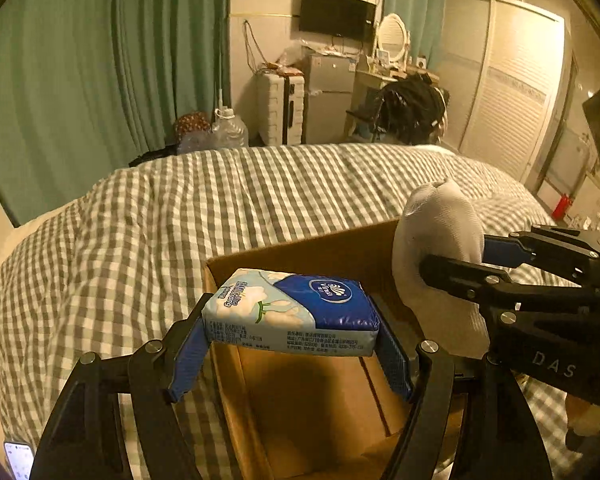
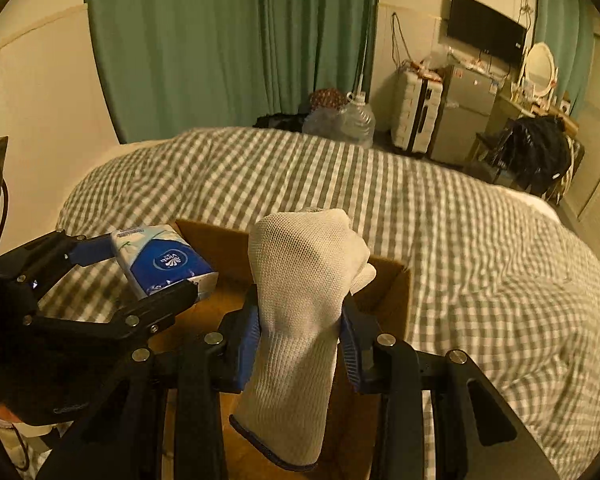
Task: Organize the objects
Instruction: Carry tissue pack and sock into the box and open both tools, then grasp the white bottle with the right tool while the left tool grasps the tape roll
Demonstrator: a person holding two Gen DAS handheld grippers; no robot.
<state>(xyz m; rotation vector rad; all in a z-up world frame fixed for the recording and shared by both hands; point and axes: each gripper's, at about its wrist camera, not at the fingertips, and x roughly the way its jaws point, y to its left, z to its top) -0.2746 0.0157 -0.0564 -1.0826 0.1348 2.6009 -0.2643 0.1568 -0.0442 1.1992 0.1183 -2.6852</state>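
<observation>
An open cardboard box [image 1: 284, 260] sits on the checked bed; it also shows in the right wrist view [image 2: 396, 292]. My left gripper [image 1: 292, 352] is shut on a blue and white tissue pack [image 1: 296, 312] and holds it above the box's left side; the pack shows in the right wrist view [image 2: 164, 260]. My right gripper [image 2: 300, 336] is shut on a white knit glove [image 2: 300, 300] and holds it above the box. The glove also shows in the left wrist view [image 1: 436, 240], to the right of the pack.
The grey checked bedspread [image 2: 460, 240] surrounds the box. Behind the bed are green curtains [image 1: 100, 60], a water jug [image 1: 230, 128], a white suitcase [image 1: 280, 108], a small fridge [image 1: 328, 96] and a wardrobe [image 1: 508, 92]. A phone [image 1: 18, 460] lies at the lower left.
</observation>
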